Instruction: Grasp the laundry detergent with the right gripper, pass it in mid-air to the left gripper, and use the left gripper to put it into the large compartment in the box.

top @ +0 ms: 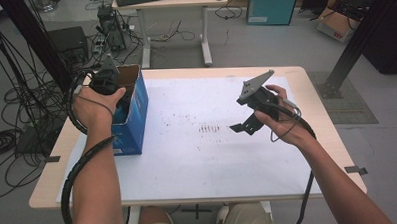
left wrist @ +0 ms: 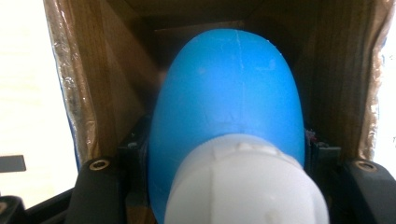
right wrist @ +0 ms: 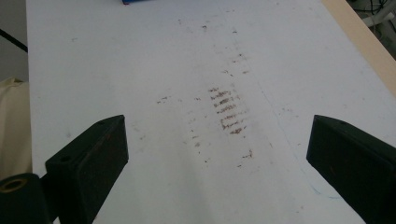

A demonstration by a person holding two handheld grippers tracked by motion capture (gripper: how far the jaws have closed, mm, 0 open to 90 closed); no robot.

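A blue bottle (left wrist: 229, 93) with a white cap (left wrist: 245, 184) fills the centre of the left gripper view, pointing into an open blue cardboard box (top: 134, 106) at the high view's left.

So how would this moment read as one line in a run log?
left claw: shut on blue bottle, inside cardboard box | right claw: open, empty, above white sheet | brown smudges mid-sheet

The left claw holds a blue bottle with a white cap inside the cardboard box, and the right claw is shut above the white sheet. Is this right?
Not quite. The right claw is open: the right gripper view shows its jaws wide apart above the white sheet. The left claw does hold the blue bottle inside the cardboard box.
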